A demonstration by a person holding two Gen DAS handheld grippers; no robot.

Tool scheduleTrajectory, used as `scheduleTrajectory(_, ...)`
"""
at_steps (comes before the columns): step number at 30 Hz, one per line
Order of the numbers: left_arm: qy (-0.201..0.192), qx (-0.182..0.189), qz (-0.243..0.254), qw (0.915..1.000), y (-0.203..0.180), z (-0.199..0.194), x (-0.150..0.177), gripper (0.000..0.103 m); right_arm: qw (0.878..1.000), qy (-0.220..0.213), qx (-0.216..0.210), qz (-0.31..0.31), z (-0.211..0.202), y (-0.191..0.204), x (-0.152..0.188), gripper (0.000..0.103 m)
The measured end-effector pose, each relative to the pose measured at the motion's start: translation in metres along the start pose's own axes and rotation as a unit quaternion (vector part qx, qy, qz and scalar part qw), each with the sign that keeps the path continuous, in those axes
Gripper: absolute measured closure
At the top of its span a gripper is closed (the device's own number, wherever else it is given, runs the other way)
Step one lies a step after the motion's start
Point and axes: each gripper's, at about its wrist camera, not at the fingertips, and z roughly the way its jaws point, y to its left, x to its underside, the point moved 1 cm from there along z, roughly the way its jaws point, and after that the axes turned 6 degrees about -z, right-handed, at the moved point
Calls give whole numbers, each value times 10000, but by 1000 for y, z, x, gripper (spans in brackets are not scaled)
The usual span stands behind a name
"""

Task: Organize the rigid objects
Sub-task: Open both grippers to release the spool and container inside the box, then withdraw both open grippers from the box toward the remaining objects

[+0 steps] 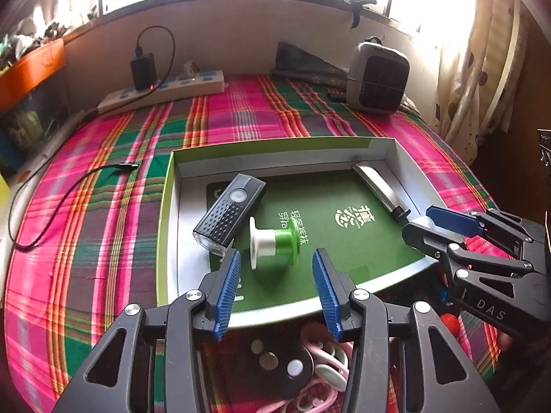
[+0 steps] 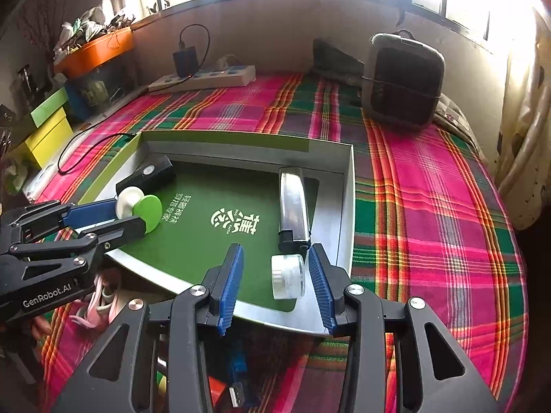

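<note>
Left wrist view shows the left gripper [image 1: 275,277] spread, the spool [image 1: 273,242] free in the box [image 1: 275,149]; right gripper [image 2: 275,277] likewise spread around the jar [image 2: 288,277]. Both should withdraw straight back, clear of them.

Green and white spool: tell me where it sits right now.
The green and white spool lies on its side inside the box, just right of the black bike light, in front of the open left tool.
</note>
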Motion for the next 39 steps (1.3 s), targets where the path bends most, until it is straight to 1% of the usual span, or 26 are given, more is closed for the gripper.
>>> scheduleTrajectory(7, -108, 97, -38, 9999, 1, -13, 5, 60, 9999, -111, -12, 74, -8, 2, 4, 62)
scheduleTrajectory(15, -251, 84, -131, 9996, 5, -30, 13, 60, 9995, -245, 14, 187, -22, 1, 10, 62)
scheduleTrajectory(17, -300, 132, -154, 9993, 7, -35, 16, 60, 9994, -277, 7, 212, -26, 2, 12, 62)
scheduleTrajectory(24, -342, 118, -318, 9988, 17, -47, 26, 60, 9990, -343, 27, 290, -35, 1, 19, 62)
scheduleTrajectory(33, -407, 207, -508, 9977, 28, -63, 40, 60, 9986, -481, -50, 225, -51, 7, 31, 62)
scheduleTrajectory(36, -411, 223, -562, 9973, 33, -67, 48, 60, 9982, -546, -157, 210, -55, 9, 35, 62)
scheduleTrajectory(39, -345, 259, -643, 9970, 39, -66, 55, 60, 9969, -597, -486, 158, -60, 13, 40, 62)
